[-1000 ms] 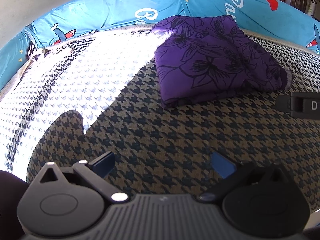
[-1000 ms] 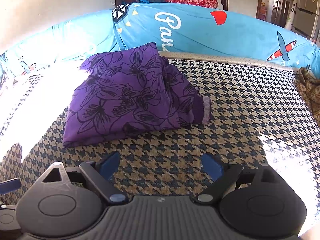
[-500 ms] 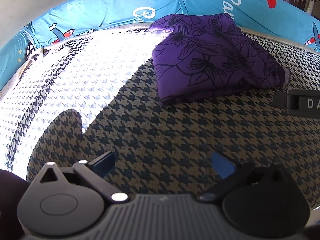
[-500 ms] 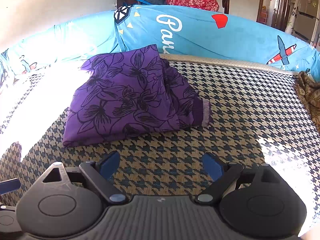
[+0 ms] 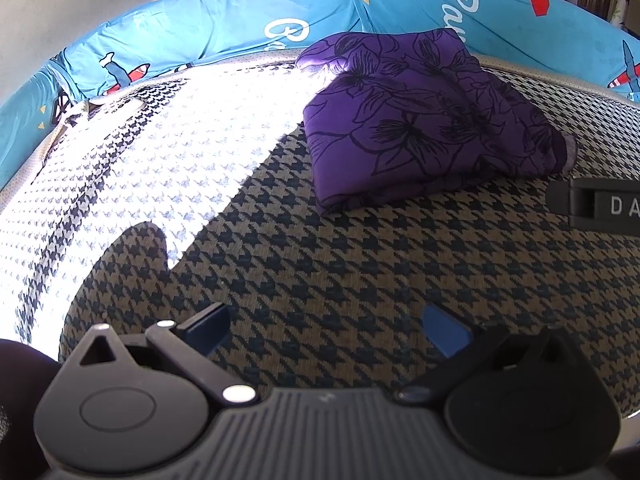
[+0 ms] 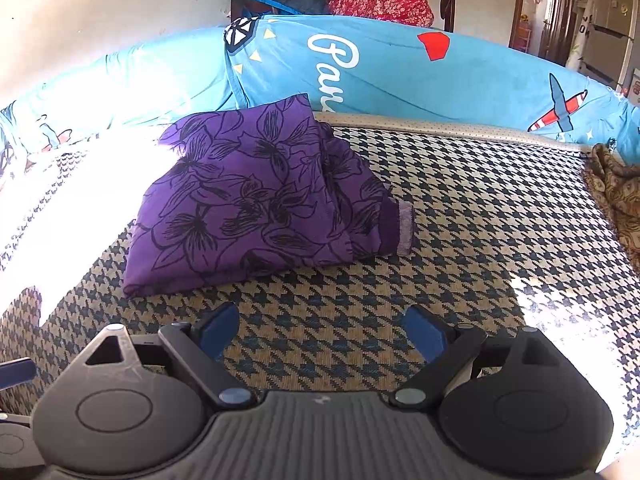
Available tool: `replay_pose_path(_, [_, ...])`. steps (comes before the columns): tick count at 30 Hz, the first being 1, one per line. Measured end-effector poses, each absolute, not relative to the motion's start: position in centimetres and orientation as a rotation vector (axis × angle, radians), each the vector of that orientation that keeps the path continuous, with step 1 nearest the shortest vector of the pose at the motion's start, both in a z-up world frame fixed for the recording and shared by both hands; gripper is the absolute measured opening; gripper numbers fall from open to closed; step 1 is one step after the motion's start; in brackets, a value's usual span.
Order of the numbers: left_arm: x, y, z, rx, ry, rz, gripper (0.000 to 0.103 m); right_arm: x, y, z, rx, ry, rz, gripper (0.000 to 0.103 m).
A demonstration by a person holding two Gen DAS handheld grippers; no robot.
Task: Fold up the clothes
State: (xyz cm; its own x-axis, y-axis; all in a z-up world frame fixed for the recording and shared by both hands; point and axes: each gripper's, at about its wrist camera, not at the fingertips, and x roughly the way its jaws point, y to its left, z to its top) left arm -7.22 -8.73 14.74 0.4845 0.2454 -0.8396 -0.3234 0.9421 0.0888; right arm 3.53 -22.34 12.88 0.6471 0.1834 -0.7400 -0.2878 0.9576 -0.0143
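The purple cloth (image 6: 260,196) lies folded on the checked mat (image 6: 460,208), close to the blue cushion (image 6: 400,68). The left tongs (image 5: 326,330) and the right tongs (image 6: 322,330) are both spread wide, holding nothing, near the cloth but not touching it.

Home interior, bedroom or living room. Houndstooth-covered mattress (image 6: 460,208) edged by blue printed bolster cushions (image 6: 400,68); clothes hung behind, wooden doorway (image 6: 560,4) at far right.

Each camera sat low behind its own fingers, looking forward across the checked bedcover (image 5: 360,264) toward the blue bolster (image 6: 460,76). Both views shared the folded purple garment (image 5: 420,120), the left from its left side, the right more head-on.
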Motion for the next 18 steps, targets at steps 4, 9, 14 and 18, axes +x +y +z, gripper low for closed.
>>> replay_pose_path(4, [-7.23,-9.0,14.84,-0.078,1.007,0.349,0.103,3.61,-22.4,12.74,-0.131,0.836,0.27,0.09])
replay_pose_path(9, [-7.38,-9.4,15.06,-0.07,1.007,0.351,0.103,3.69,-22.71,12.63,-0.121,0.841,0.261,0.09])
replay_pose_path(14, [-7.8,-9.57,15.29,-0.068,1.005,0.35,0.103,3.86,-23.02,12.34,-0.1,0.855,0.27,0.09])
replay_pose_path(18, [-8.18,-9.77,15.46,-0.066,1.004,0.346,0.103,3.92,-23.0,11.93,-0.088,0.877,0.283,0.09])
